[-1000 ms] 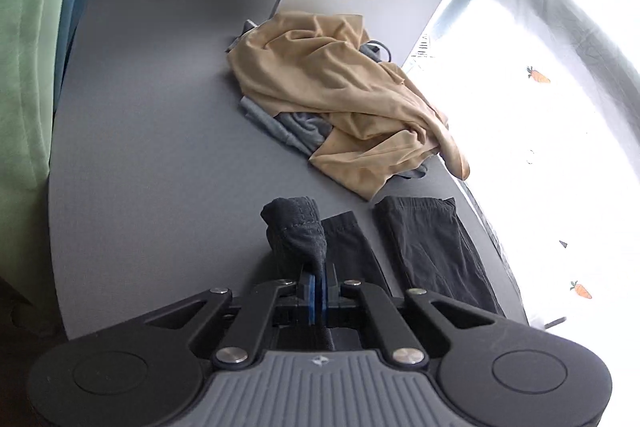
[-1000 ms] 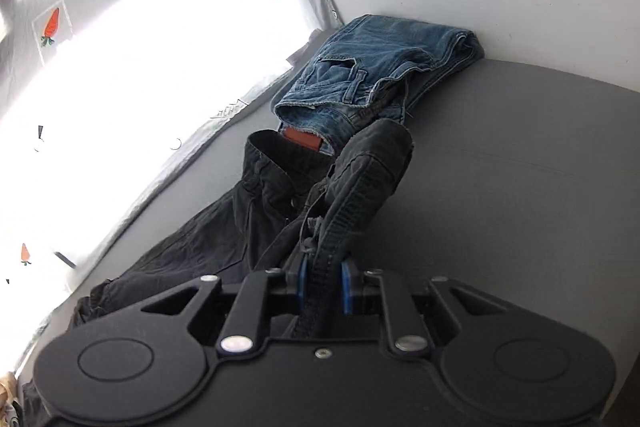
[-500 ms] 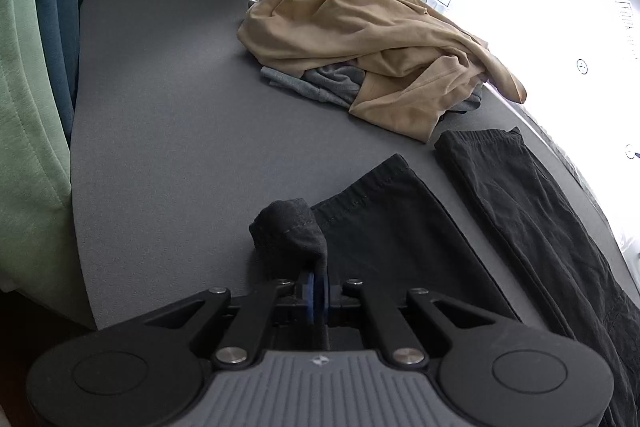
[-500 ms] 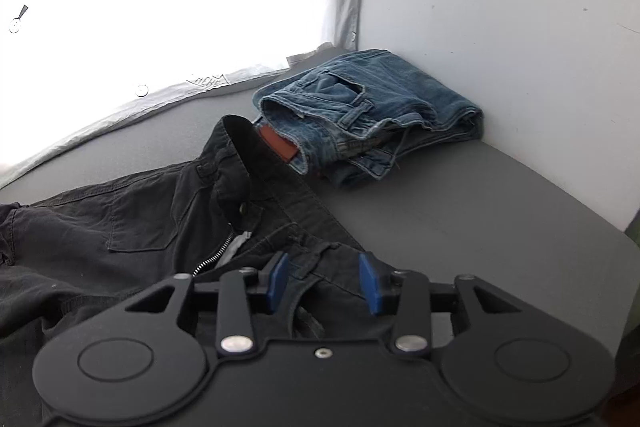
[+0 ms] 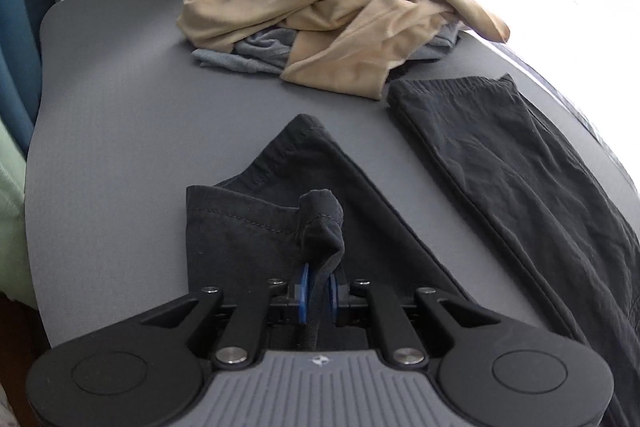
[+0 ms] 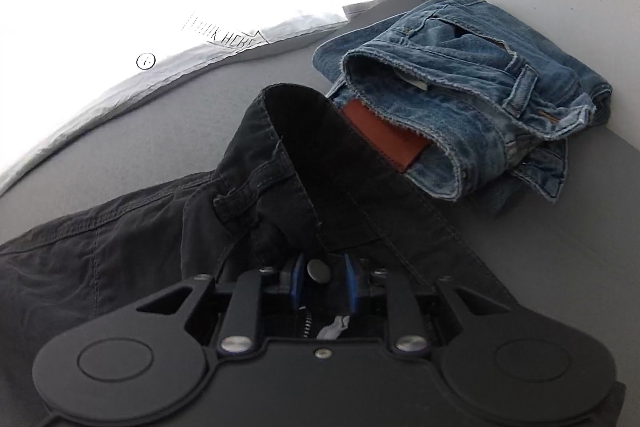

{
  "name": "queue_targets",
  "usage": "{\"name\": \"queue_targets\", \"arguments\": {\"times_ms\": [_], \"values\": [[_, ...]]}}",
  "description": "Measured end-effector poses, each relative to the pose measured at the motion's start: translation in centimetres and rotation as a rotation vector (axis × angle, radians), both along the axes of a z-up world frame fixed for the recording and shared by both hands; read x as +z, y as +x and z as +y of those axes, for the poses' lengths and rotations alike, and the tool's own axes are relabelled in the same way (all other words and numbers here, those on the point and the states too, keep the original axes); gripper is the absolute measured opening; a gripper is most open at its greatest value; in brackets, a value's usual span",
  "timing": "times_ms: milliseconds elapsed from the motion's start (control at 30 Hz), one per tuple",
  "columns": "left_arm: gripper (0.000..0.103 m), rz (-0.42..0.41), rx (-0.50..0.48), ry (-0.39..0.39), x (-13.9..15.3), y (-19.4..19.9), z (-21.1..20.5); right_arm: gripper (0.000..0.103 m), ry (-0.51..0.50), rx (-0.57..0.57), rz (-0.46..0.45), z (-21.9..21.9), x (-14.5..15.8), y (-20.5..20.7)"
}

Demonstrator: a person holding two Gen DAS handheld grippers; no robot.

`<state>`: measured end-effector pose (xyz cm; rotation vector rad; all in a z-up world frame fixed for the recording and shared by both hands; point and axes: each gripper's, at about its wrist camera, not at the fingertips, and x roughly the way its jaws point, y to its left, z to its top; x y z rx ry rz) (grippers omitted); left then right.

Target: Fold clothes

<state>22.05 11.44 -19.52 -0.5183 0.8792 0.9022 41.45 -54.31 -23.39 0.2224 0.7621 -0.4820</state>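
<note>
Black cotton trousers point(image 5: 500, 163) lie flat on the grey padded table point(image 5: 120, 131). The left gripper point(image 5: 318, 291) pinches a hem fold of one leg directly ahead of it. The right gripper point(image 6: 322, 285), jaws spread, straddles the waistband button. Ahead of the right gripper: folded blue denim jeans point(image 6: 472, 99); beyond the left gripper: a crumpled tan garment point(image 5: 320, 11).

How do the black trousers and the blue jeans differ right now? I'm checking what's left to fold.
The black trousers lie spread open, waistband unbuttoned; the blue jeans sit folded in a compact bundle. The trousers' hem is pinched by the left gripper; no gripper touches the jeans. Both rest on the grey table.
</note>
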Motion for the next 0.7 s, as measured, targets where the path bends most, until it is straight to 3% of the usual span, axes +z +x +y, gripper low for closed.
{"name": "queue_targets", "arguments": {"times_ms": [100,167,233,333,500,600,667,700], "values": [[0.013,0.031,-0.015,0.008,-0.5,1.7,-0.8,0.026,-0.092,0.007,0.005,1.6,-0.4,0.1],[0.013,0.043,-0.014,-0.005,-0.8,1.9,-0.9,0.008,-0.072,0.003,-0.012,1.7,-0.4,-0.2],[0.013,0.049,-0.010,-0.011,-1.0,1.9,-0.9,0.001,-0.110,-0.018,-0.009,2.2,0.0,-0.4],[0.013,0.041,0.002,-0.021,-1.0,1.7,-0.6,0.001,-0.250,-0.069,0.018,3.0,0.8,-1.3],[0.013,0.021,0.020,-0.040,-1.0,1.2,0.2,0.001,-0.343,-0.085,0.107,3.0,0.0,-2.3],[0.013,0.005,0.030,-0.059,-1.1,0.9,0.6,0.010,-0.397,-0.021,0.188,3.5,-1.0,-2.1],[0.013,-0.016,0.033,-0.060,-0.9,0.5,0.6,0.036,-0.391,-0.025,0.171,3.5,0.1,-3.0],[0.013,-0.025,0.033,-0.058,-0.7,0.2,0.6,0.044,-0.370,-0.046,0.133,3.4,0.9,-4.1]]}}
